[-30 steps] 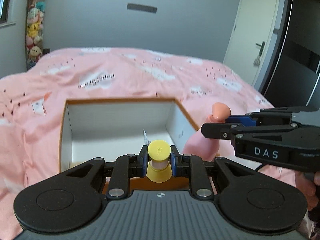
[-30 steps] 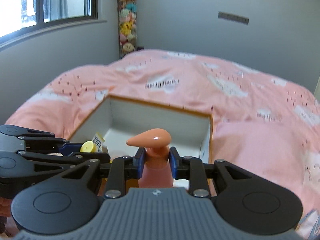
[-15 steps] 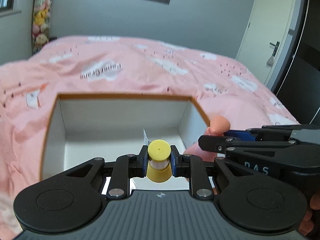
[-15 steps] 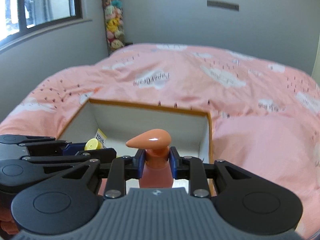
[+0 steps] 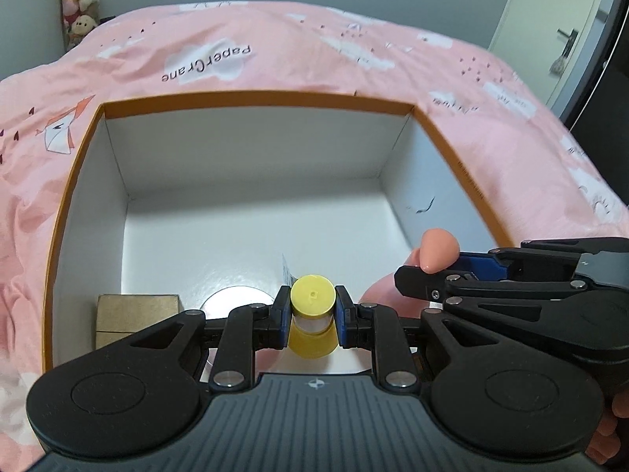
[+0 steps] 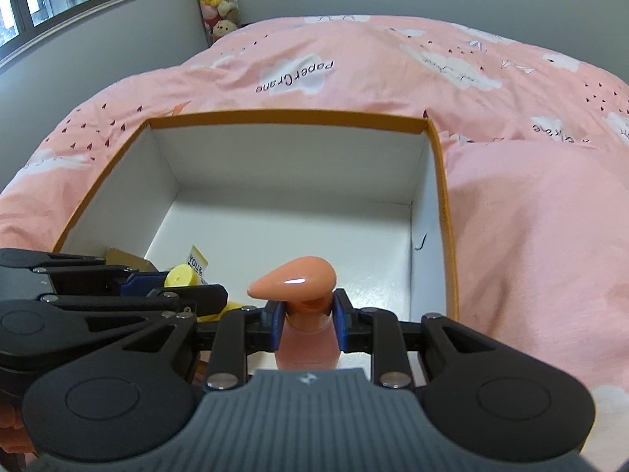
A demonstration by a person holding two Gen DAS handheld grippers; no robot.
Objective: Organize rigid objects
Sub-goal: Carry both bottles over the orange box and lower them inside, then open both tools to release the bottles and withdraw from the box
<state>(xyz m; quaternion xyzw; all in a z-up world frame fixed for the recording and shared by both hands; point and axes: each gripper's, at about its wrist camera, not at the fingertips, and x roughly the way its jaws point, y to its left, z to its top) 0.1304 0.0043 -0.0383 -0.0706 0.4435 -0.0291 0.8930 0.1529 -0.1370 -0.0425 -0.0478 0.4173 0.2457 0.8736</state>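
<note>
Below, both bottles' bases are hidden: left fingers pinch the yellow bottle, right fingers the pink one (upright).

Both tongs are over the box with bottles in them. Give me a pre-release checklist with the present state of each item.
1. Left tongs shut on the yellow-capped yellow bottle: ok.
2. Right tongs shut on the peach pump-top bottle: ok.
3. Both bottles upright: ok.
4. Both above the open white cardboard box with orange rim: ok.
5. Floor under the yellow bottle free: not ok, a round white lid and small brown carton lie close.
6. Bottle bases touching the floor: cannot tell.
</note>
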